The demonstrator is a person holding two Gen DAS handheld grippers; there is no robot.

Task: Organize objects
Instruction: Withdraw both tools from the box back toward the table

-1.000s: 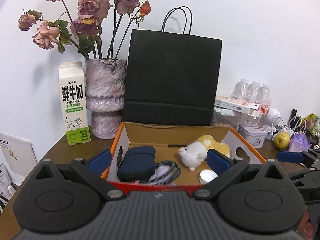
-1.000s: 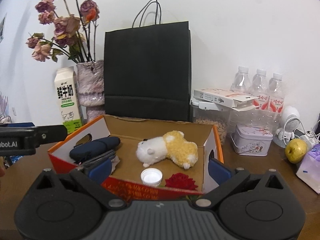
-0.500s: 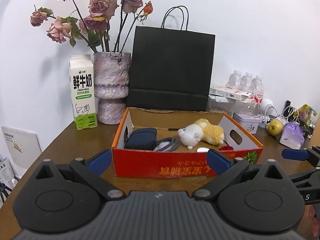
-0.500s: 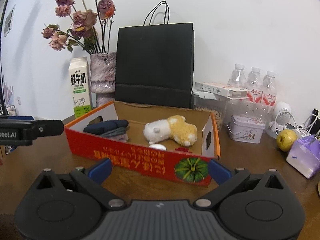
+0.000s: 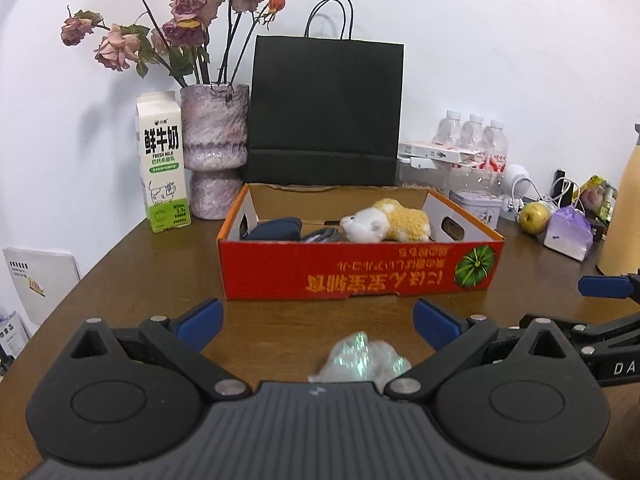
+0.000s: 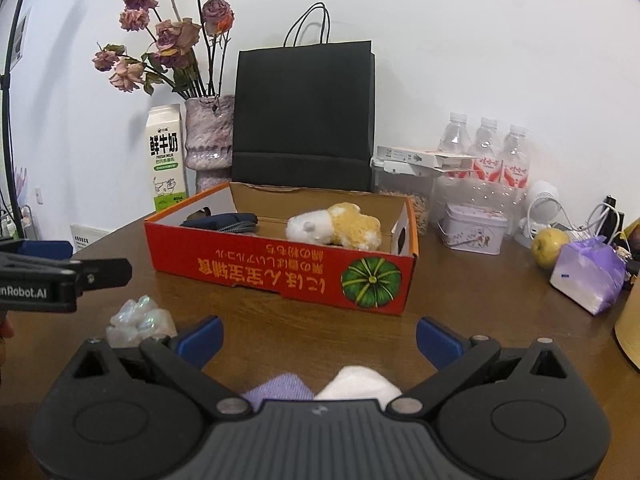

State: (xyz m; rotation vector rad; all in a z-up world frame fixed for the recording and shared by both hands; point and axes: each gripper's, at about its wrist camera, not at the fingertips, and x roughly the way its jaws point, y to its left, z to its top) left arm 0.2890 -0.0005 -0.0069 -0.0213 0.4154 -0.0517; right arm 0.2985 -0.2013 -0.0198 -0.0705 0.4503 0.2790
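A red cardboard box (image 5: 360, 268) (image 6: 280, 268) sits mid-table, holding a white-and-yellow plush toy (image 5: 386, 225) (image 6: 334, 229), a dark blue pouch (image 5: 276, 229) (image 6: 218, 221) and a coiled cable (image 5: 322, 235). On the table in front of the box lies a crumpled iridescent wrapper (image 5: 360, 360) (image 6: 140, 320), just below my open left gripper (image 5: 318, 320). My right gripper (image 6: 318, 336) is open too, with a purple cloth (image 6: 278, 388) and a white cloth (image 6: 358, 382) right under its fingers. Neither gripper holds anything.
Behind the box stand a milk carton (image 5: 164, 164), a vase of dried roses (image 5: 214, 148) and a black paper bag (image 5: 326, 108). Water bottles (image 6: 488, 148), a tin (image 6: 474, 228), an apple (image 6: 550, 242) and a purple tissue pack (image 6: 588, 276) crowd the right side.
Both grippers have drawn back from above the box toward the near table edge. The box now looks farther off, and the wrapper and cloths have come into view.
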